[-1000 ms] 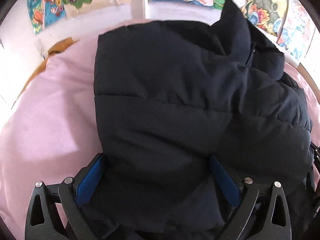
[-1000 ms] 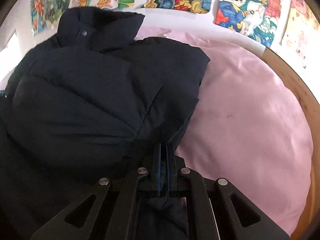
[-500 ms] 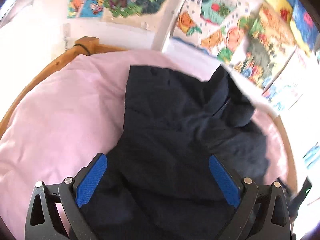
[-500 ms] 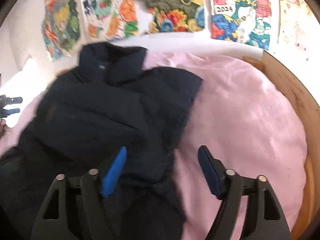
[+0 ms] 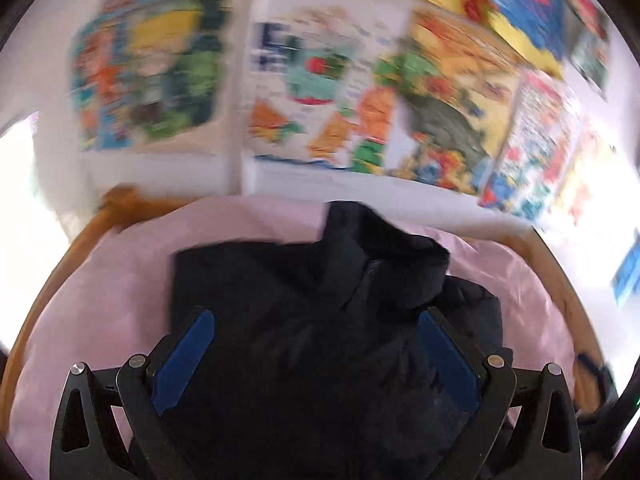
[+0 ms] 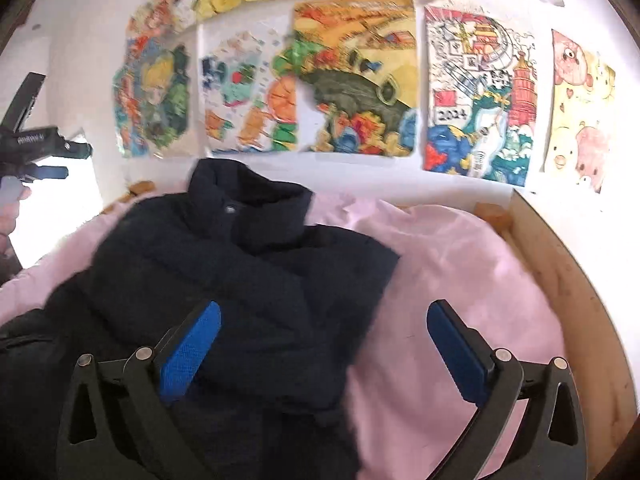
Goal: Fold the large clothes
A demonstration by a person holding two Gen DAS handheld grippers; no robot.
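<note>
My right gripper (image 6: 322, 340) was above the bed, its jaws opening, blue pads (image 6: 190, 352) wide apart and pressing nothing; only the jacket's right edge and bare sheet showed in the gap. My left gripper (image 5: 316, 354) was spread wide too, pads (image 5: 182, 360) clear of the fabric, with the jacket below and between them. That view was motion-blurred.

The dark puffer jacket (image 6: 224, 280) lay folded into a compact block on the pink sheet (image 6: 460, 280), sleeves tucked in, collar (image 6: 248, 200) standing up at the far end, towards the wall. In the right view it sat left of centre, with open sheet to its right.

The wooden bed frame (image 6: 568, 292) ran around the sheet's edge. Further left in the right view, the left gripper's tip (image 6: 36, 148) and part of the hand (image 6: 10, 204) holding it were visible.

Farthest: a white wall covered with colourful drawings (image 6: 356, 76), one marked 2024 (image 6: 478, 92).
</note>
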